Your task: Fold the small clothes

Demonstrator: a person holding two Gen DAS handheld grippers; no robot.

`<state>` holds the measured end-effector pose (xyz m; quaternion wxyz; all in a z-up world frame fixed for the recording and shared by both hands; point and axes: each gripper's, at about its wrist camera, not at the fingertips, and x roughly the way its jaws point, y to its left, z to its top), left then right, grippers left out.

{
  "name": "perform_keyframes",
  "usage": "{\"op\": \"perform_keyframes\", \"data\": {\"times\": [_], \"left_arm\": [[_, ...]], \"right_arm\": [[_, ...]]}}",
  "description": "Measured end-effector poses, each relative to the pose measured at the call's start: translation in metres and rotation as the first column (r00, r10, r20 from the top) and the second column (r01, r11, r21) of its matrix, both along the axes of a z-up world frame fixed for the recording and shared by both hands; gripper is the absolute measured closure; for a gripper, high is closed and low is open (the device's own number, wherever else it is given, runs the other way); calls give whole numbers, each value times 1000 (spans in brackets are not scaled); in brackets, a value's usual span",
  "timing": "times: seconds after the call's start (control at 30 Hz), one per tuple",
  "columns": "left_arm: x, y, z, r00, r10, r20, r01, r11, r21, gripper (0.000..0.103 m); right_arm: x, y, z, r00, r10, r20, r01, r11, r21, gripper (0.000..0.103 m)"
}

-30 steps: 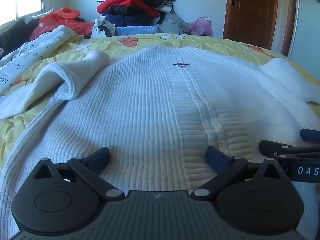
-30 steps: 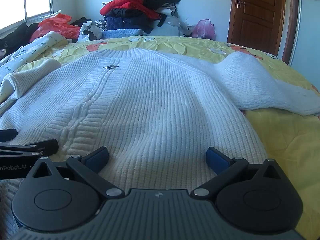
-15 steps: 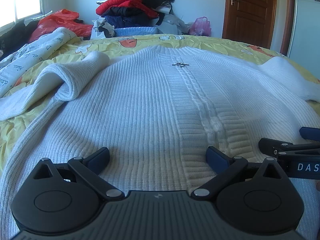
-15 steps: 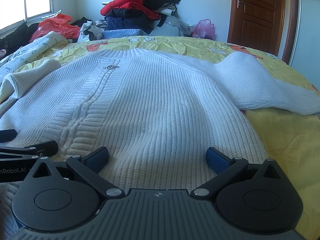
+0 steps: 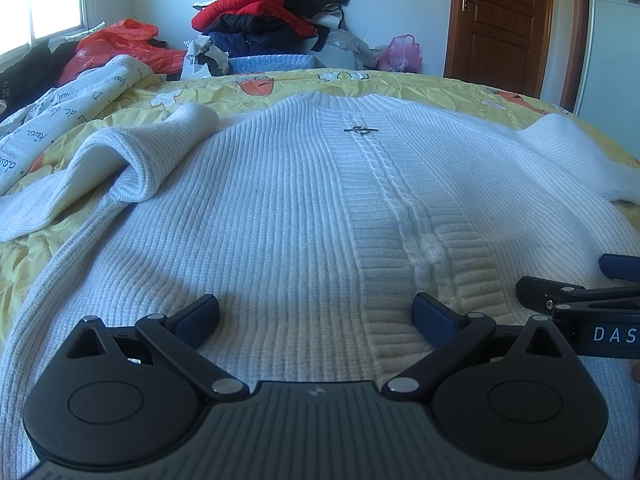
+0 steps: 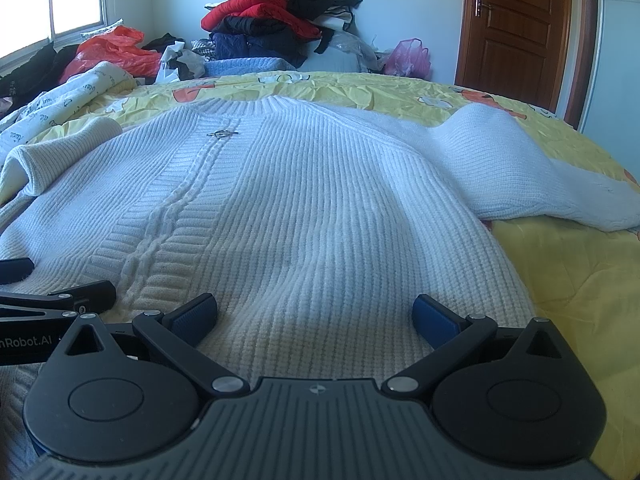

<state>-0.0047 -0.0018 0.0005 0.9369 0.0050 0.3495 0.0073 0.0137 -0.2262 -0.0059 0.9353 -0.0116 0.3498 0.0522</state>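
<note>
A bed (image 5: 440,84) with a yellow patterned cover fills both views. A white knit sweater (image 5: 280,208) lies spread flat across it, taking the centre of each frame, its collar toward the top. One sleeve (image 5: 132,160) is bunched at left centre; the other sleeve (image 6: 520,168) stretches to the right edge. The left gripper (image 5: 316,314) and right gripper (image 6: 316,314) sit at the bottom of their frames over the hem, fingers spread wide, holding nothing. A small metal clasp (image 5: 361,130) sits below the collar.

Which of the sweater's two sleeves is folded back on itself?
The left sleeve, on the window side: it doubles over into a loop beside the body. The right sleeve, on the door side, lies stretched out flat across the yellow bedspread.
</note>
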Motion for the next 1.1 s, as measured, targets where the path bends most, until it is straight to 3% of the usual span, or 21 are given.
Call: {"op": "perform_keyframes", "data": {"times": [1.1], "left_arm": [[0,-1,0,1000,2,2,-2,1000,0,0]], "right_arm": [[1,1,1,1000,-19,4,19,1000,-11,1]]}}
